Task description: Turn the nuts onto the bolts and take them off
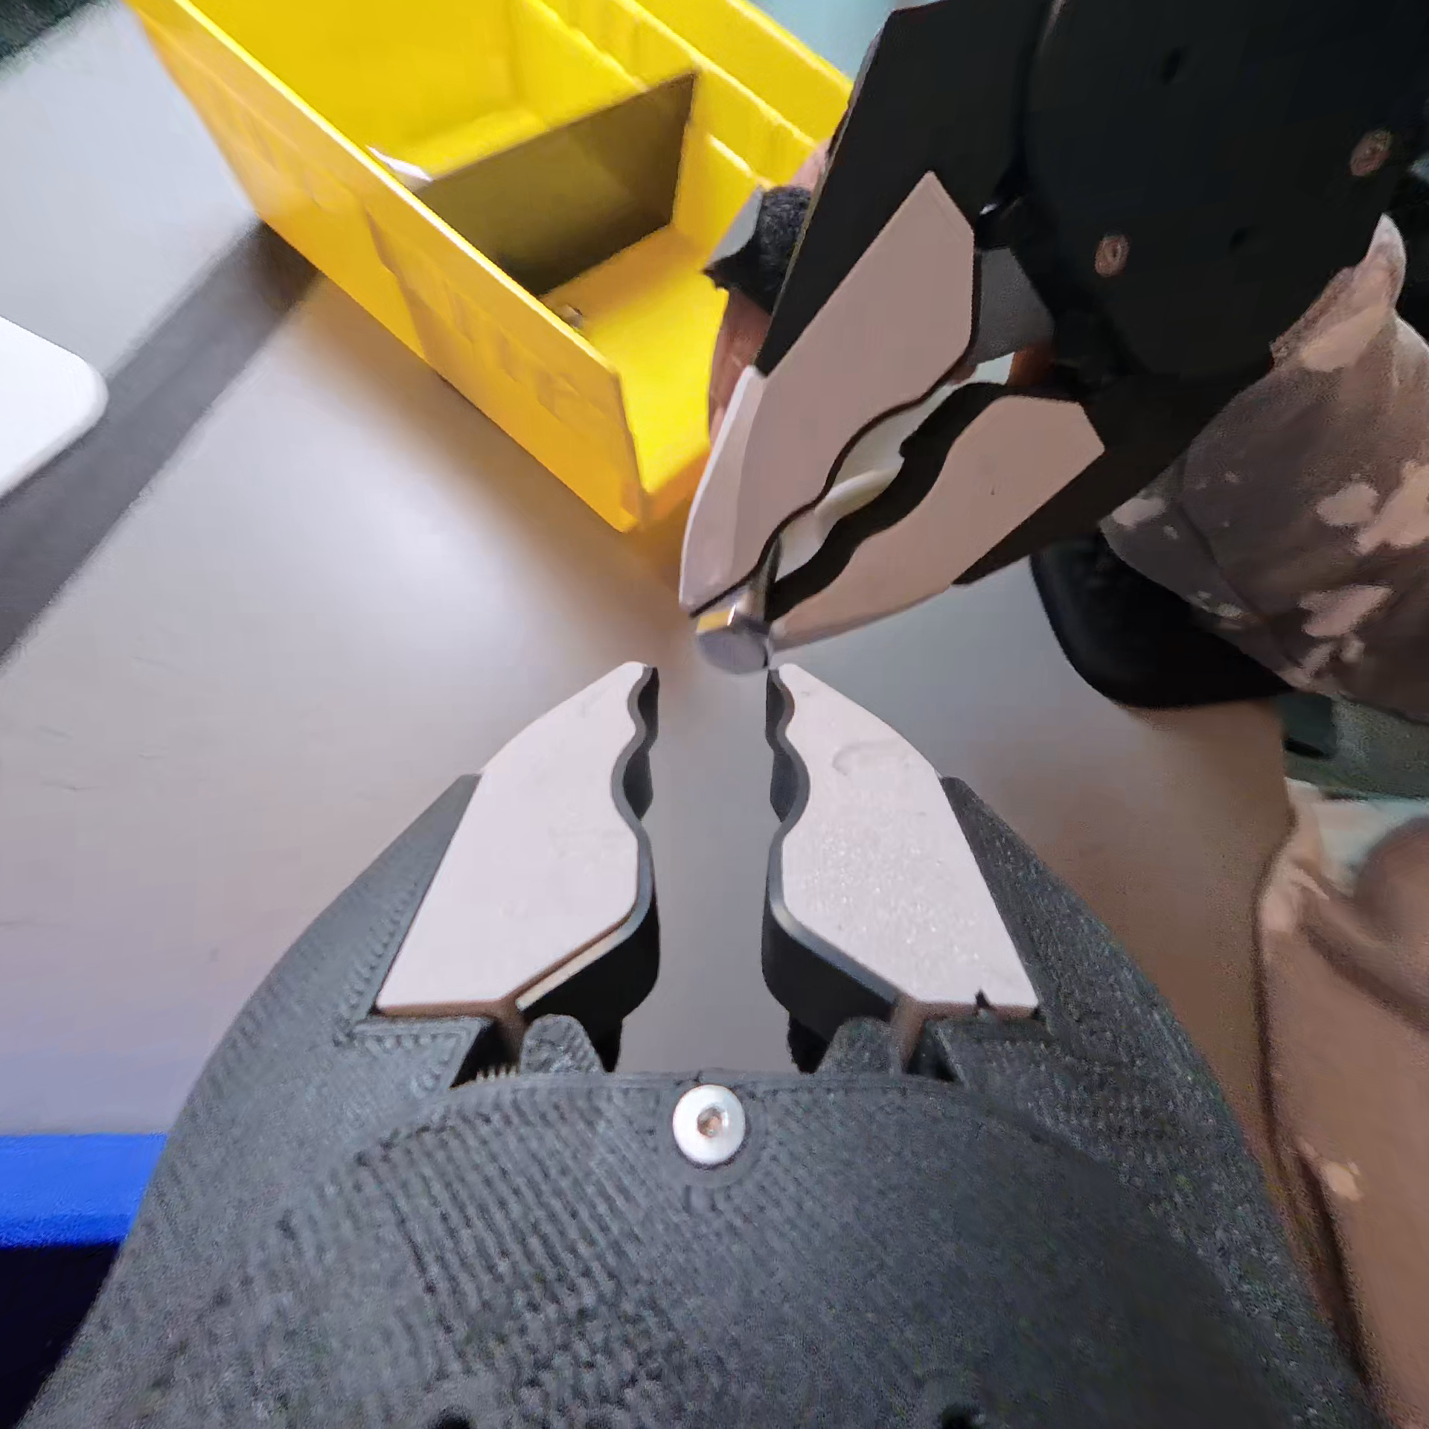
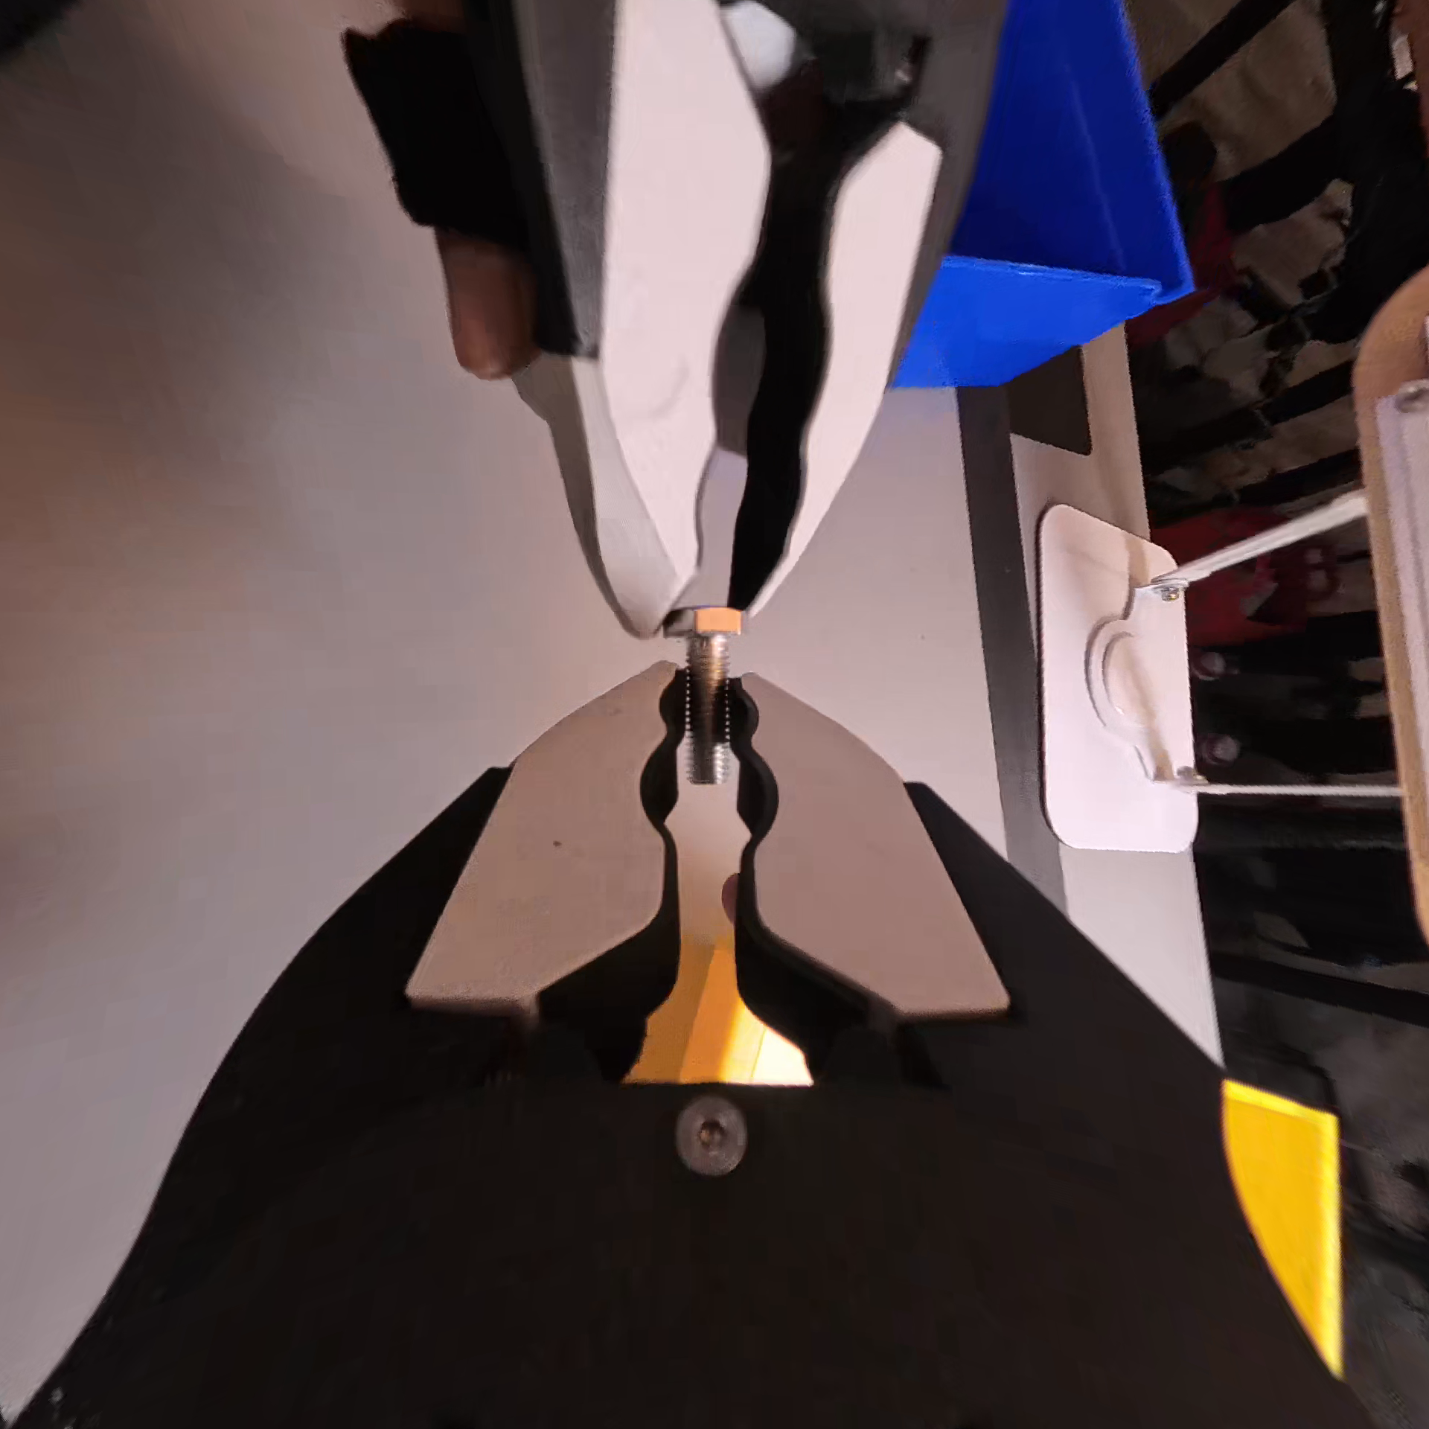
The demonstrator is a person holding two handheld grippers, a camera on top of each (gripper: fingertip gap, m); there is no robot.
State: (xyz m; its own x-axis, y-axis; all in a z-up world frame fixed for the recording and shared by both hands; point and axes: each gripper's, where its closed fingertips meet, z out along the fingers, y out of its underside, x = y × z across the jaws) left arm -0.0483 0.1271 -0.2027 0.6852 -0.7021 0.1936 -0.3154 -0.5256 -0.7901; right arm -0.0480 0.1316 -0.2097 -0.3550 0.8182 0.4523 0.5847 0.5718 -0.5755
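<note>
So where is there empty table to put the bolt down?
Bare table lies left of the two grippers, in front of the yellow bin. It is crowded where the right gripper holds the bolt at the left gripper tips.

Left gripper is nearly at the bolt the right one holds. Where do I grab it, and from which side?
Take the hex head across two opposite flats, coming end-on along the bolt axis. The right gripper clamps the threaded shank, so only the head sticks out, facing the open left gripper.
</note>
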